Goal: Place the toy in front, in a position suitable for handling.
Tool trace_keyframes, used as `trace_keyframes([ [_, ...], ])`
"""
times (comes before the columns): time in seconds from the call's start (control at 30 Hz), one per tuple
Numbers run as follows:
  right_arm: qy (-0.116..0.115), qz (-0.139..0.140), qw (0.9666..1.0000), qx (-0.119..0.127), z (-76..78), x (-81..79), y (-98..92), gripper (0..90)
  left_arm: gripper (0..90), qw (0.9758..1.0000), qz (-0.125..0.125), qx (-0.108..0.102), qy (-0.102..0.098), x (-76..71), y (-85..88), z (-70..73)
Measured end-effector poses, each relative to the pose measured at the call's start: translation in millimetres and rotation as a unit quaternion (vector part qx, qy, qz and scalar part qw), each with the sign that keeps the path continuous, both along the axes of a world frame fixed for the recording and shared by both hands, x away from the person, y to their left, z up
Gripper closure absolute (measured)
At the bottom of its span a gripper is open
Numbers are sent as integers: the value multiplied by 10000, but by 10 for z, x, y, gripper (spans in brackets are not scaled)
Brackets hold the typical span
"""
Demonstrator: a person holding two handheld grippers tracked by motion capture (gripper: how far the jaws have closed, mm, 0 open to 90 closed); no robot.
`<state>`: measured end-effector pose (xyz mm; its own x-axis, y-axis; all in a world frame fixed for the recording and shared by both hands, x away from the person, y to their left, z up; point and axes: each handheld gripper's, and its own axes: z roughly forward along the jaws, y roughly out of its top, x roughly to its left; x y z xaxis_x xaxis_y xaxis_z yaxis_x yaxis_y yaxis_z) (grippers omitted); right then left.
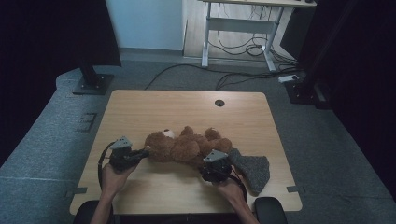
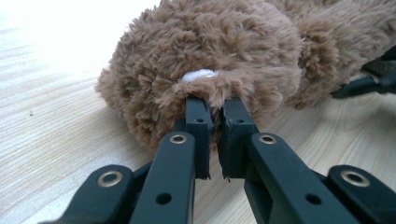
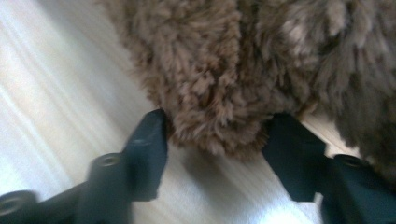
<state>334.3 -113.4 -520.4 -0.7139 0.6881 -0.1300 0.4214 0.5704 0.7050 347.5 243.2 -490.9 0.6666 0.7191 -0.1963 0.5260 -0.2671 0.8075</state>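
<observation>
the pale wooden table (image 1: 154,105) with rounded corners spreads in front of me, a small dark round hole (image 1: 219,102) near its far edge. across its near half lies the fluffy brown teddy bear (image 1: 187,147), stretched sideways, its head with the pale muzzle toward my left. a grey knitted cloth piece (image 1: 252,169) lies flat on the table at the bear's right end, touching it and just beside my right hand. my left gripper (image 2: 214,116) has its jaws nearly together, pinching a tuft of brown fur on the bear's head, a bit of white showing just above the pinch. my right gripper (image 3: 215,135) stands wide, one jaw on each side of a rounded furry part of the bear, both close against the fur; i cannot tell whether they squeeze it.
</observation>
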Motion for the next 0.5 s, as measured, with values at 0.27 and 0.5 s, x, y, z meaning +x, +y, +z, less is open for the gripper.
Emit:
trace_keyframes([
  [0.27, -186, -29, 9998, -32, 48, 38, 30, 835, 831, 9999, -97, 68, -8, 4, -30, -12],
  [0.5, -303, 28, 9995, -12, 393, -1, -89, 846, 831, 9996, -208, 24, -186, -54, -85, 127],
])
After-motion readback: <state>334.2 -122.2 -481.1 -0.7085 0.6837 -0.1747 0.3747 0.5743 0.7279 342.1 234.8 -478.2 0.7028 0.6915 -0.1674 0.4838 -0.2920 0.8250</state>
